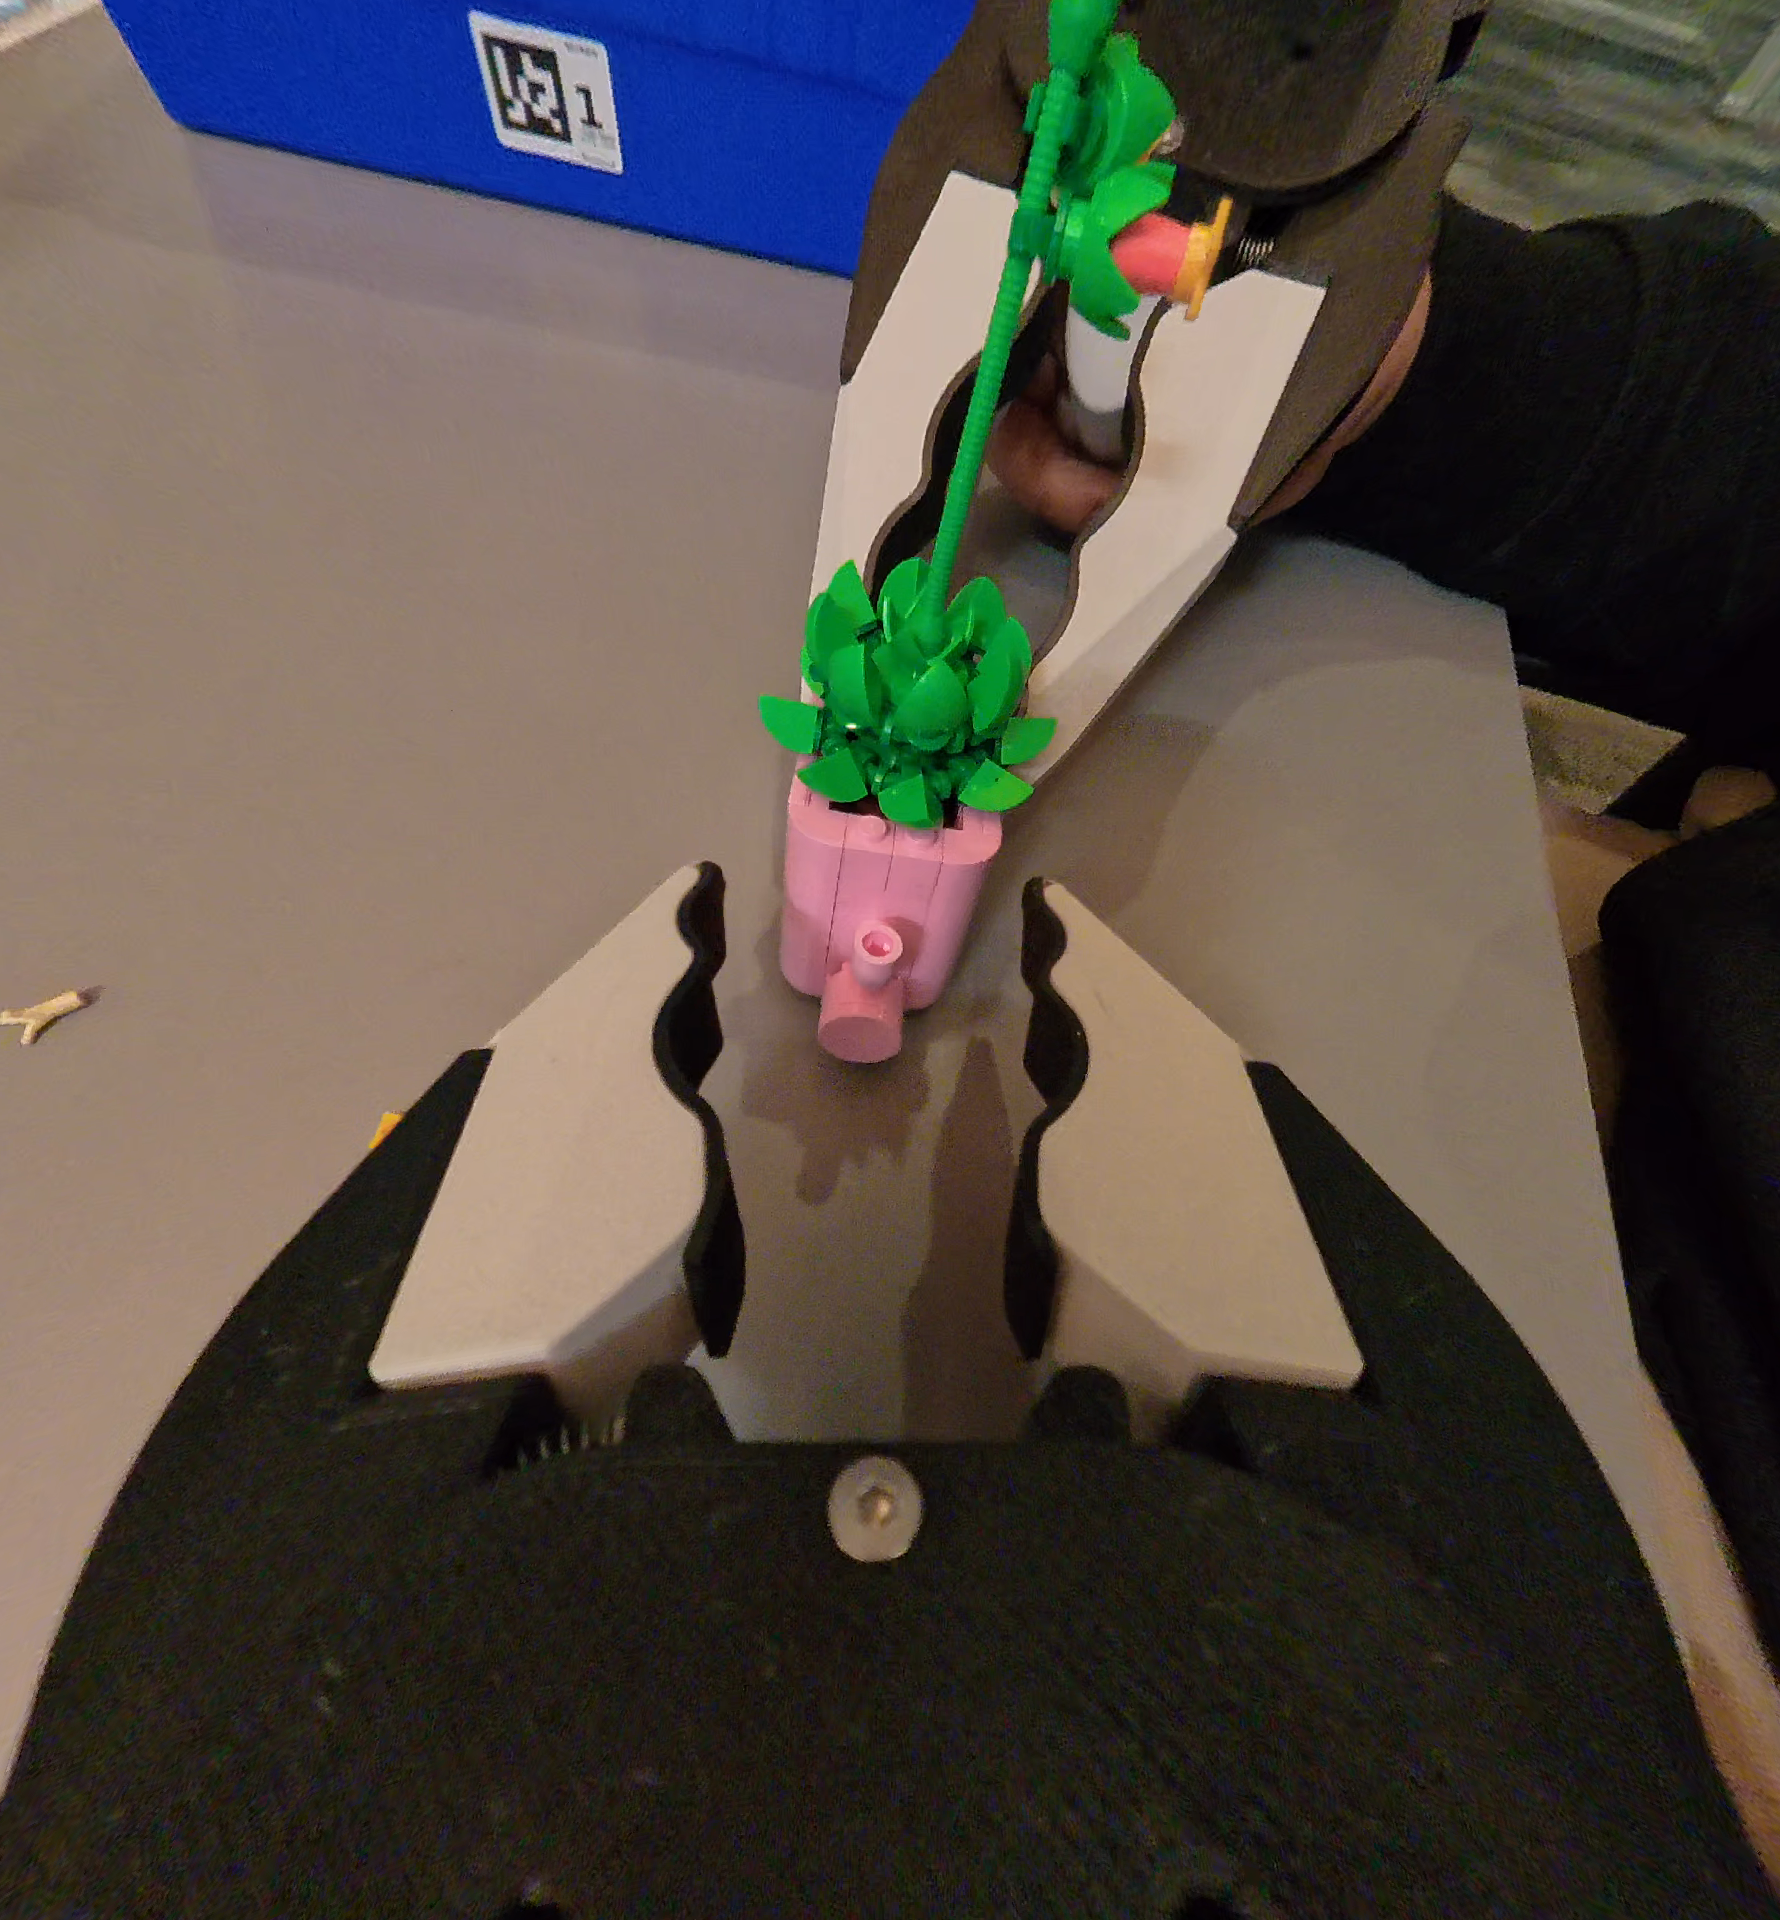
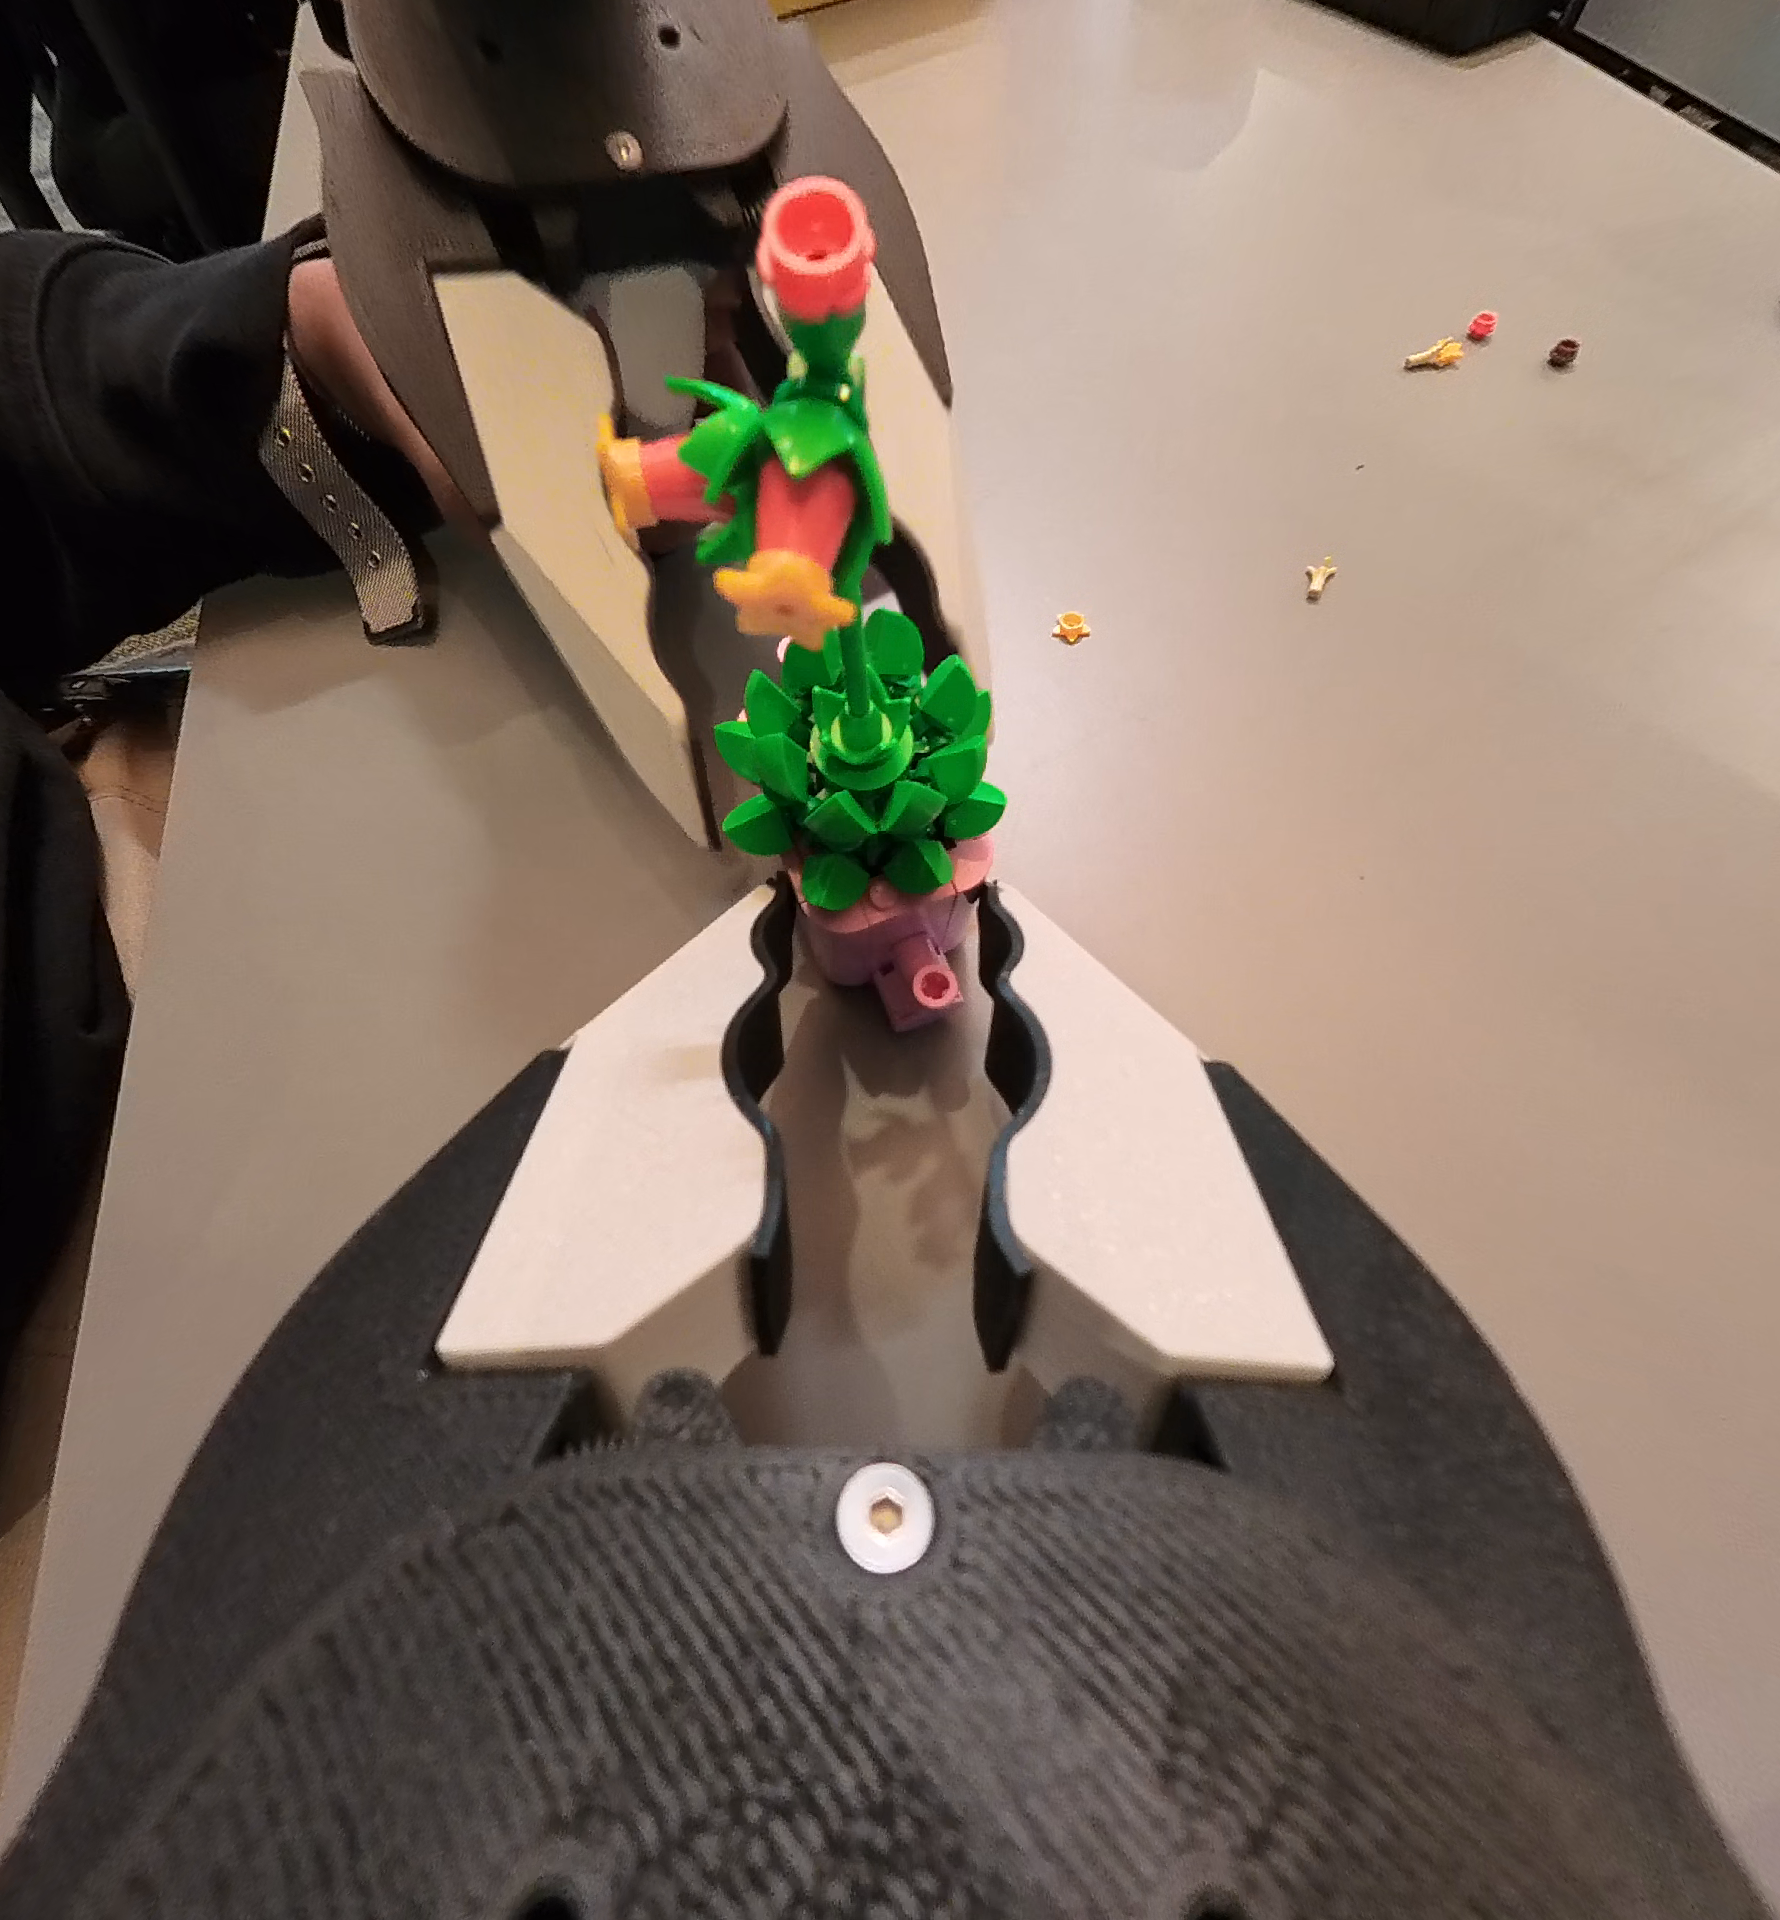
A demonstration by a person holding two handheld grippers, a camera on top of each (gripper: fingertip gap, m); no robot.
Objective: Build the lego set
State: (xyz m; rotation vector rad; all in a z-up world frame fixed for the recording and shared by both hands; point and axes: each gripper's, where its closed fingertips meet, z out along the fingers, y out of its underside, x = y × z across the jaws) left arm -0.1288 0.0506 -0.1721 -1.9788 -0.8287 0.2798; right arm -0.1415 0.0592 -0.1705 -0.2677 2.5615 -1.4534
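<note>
while the left gripper [image 1: 870, 904] waits with its jaws wide just short of the pink pot [image 1: 881, 904], the right gripper [image 2: 881, 914] brackets that pot at its tips, probably steadying the flower plant [image 2: 844, 623]; beyond lie loose pieces [image 2: 1071, 627] on open table [image 2: 1385, 935], its edge close alongside.
</note>
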